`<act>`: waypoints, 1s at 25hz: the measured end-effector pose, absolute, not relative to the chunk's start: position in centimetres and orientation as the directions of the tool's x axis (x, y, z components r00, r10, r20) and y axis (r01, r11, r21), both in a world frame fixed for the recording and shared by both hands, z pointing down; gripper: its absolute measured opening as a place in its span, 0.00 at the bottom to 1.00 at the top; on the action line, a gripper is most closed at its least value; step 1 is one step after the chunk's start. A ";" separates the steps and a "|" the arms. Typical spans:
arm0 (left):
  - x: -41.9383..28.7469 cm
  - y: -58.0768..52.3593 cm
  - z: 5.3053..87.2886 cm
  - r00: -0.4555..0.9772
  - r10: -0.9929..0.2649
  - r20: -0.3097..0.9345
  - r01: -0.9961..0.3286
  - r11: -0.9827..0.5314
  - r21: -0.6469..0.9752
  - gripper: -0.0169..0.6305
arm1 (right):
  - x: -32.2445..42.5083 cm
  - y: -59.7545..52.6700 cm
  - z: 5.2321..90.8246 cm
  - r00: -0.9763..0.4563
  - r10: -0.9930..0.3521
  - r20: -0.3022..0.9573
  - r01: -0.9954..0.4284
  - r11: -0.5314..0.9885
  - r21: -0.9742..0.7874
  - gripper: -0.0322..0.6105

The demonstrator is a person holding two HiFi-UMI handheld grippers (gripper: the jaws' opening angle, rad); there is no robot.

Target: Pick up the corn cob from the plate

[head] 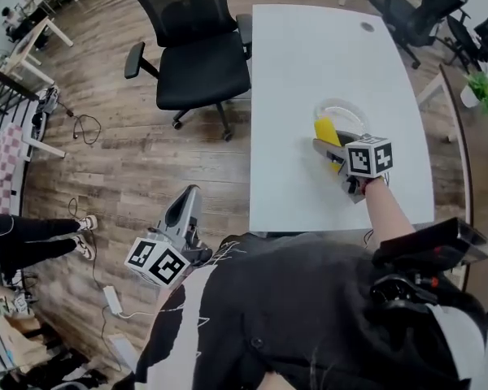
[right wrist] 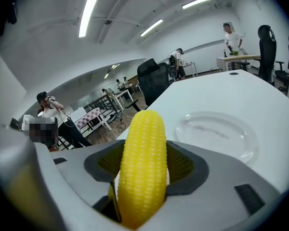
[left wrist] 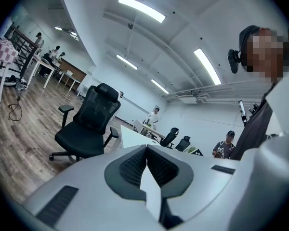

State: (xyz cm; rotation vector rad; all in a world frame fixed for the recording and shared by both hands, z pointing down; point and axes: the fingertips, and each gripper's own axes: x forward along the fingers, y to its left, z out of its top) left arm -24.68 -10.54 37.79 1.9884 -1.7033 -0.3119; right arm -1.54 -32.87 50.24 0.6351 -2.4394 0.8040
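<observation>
Seen from the head camera looking steeply down, a person in a black and white top stands at the near edge of a white worktop (head: 309,71), holding a gripper in each hand. The right gripper (head: 329,149), with its square-marker cube nearest the wrist, reaches out over the worktop, and its jaws are clamped on a yellow corn cob (right wrist: 143,170). In the right gripper view the cob stands lengthwise between the two dark ribbed pads, its rounded tip pointing away from the camera. A clear glass plate (right wrist: 216,131) rests on the worktop just beyond that tip. From above, the cob overlaps the plate's near rim, and whether the two touch cannot be told. The left gripper (head: 187,201) is held low at the person's left side, off the worktop and above the wooden floor (head: 106,161). In its own view its jaws are pressed together with nothing between them. A black office chair (head: 191,47) stands at the worktop's left edge. More desks, chairs and a few people appear far off in the room.
</observation>
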 end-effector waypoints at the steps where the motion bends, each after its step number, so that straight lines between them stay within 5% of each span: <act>1: -24.6 -10.5 37.7 0.205 -0.969 0.140 -0.857 -0.109 0.503 0.05 | -1.6 -31.9 50.0 -0.771 -0.288 0.568 -0.573 0.702 -0.423 0.46; 6: -23.9 -10.2 37.5 0.274 -0.952 0.139 -0.859 -0.178 0.480 0.05 | -3.1 -26.2 48.6 -0.789 -0.336 0.515 -0.604 0.580 -0.546 0.46; 25: -23.9 -3.8 39.6 0.438 -0.887 0.145 -0.803 -0.313 0.507 0.05 | -3.2 -13.3 46.1 -0.778 -0.449 0.440 -0.626 0.491 -0.606 0.46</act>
